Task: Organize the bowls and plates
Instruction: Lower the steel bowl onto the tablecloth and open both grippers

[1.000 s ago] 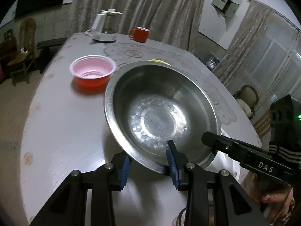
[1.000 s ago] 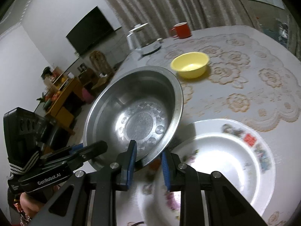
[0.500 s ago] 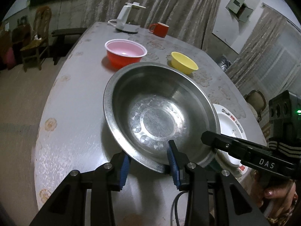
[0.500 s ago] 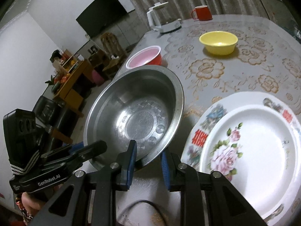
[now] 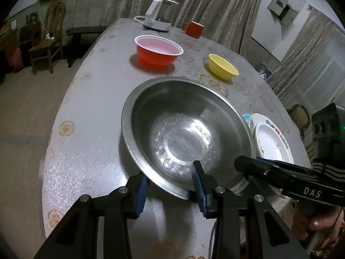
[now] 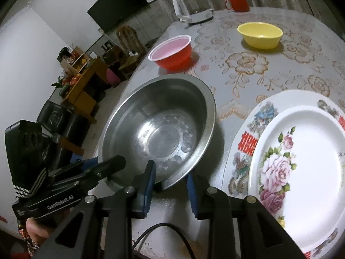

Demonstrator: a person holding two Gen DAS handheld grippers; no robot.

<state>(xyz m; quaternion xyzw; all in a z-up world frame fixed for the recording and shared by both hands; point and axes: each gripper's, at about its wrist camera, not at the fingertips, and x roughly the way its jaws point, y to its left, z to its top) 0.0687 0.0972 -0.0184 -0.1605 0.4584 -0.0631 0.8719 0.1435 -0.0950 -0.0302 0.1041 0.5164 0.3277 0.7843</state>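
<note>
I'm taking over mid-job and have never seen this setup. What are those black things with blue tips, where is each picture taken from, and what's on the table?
There is no robot: a person holds a pair of hand tongs in each hand, and each pair carries a wide-angle camera that looks along its two blue-padded fingers. One picture is from the left tongs, the other from the right tongs, so each view also shows the other tool at its edge. Both pairs straddle the near rim of the steel bowl, which seems to sit on the table. The left is clamped on it; the right's jaws are opening, with the rim between them. Also on the table are a red bowl, a yellow bowl, a flowered plate, a red mug and a white kettle.
</note>
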